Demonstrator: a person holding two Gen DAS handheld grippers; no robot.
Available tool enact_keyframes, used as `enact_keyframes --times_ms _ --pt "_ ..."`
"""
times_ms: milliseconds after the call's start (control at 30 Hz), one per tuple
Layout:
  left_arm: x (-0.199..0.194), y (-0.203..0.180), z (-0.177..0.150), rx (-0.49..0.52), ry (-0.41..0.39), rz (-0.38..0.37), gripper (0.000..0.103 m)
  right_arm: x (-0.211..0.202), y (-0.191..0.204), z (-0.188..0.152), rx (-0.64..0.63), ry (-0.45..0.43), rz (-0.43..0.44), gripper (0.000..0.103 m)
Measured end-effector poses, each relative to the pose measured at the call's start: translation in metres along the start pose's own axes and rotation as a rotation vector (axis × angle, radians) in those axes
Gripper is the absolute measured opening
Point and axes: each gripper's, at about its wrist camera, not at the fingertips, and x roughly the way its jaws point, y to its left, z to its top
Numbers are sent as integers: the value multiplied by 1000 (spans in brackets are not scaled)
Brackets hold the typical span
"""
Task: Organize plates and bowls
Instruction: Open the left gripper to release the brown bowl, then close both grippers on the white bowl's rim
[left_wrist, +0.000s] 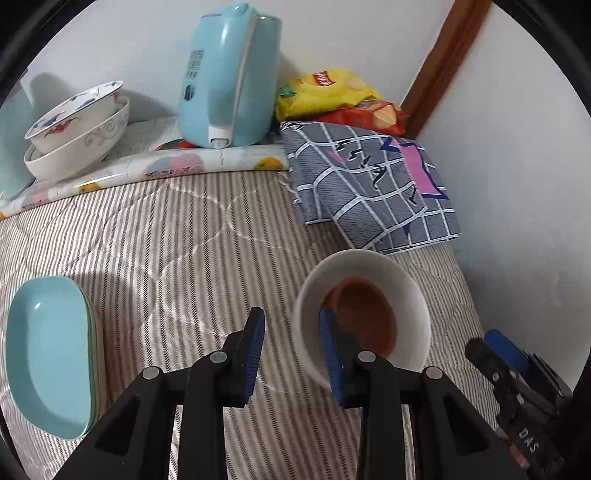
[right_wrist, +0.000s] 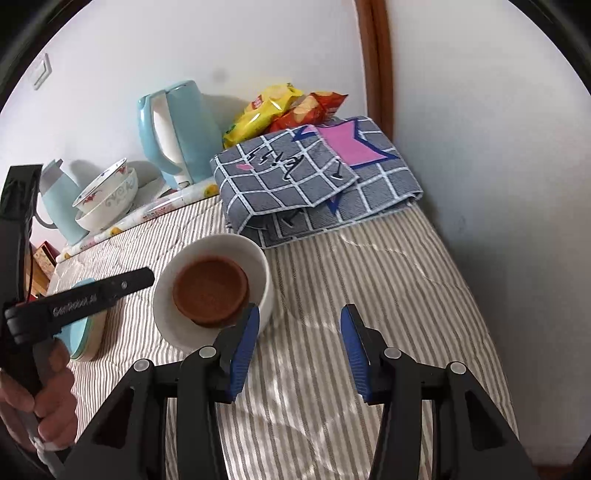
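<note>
A white bowl (left_wrist: 413, 291) with a brown saucer (left_wrist: 369, 314) inside sits on the striped bedcover; it also shows in the right wrist view (right_wrist: 258, 266) with the saucer (right_wrist: 210, 290). My left gripper (left_wrist: 291, 347) is open, its right finger over the bowl's near rim, its left finger outside. My right gripper (right_wrist: 299, 347) is open and empty just right of the bowl. A stack of light blue plates (left_wrist: 48, 354) lies at the left. Two stacked patterned bowls (left_wrist: 79, 129) stand at the back left.
A light blue kettle (left_wrist: 229, 77) stands at the back on a fruit-print mat (left_wrist: 221, 160). Snack bags (left_wrist: 332, 96) and a folded grey checked cloth (left_wrist: 369, 184) lie at the back right. Walls close off the back and right side.
</note>
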Motion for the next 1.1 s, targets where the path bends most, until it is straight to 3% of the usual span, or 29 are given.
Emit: enact_keyframes --times_ms 233,633,733,1100 --pt "9 5 0 -11 29 -8 29 28 13 12 -25 47 7 46" --pt "36 1 6 1 97 -14 29 68 18 14 -46 138 -27 33" --pt "43 -4 7 21 112 17 29 75 17 15 -42 161 -22 32" --pt "62 1 8 18 126 9 29 89 13 18 -33 201 -65 48"
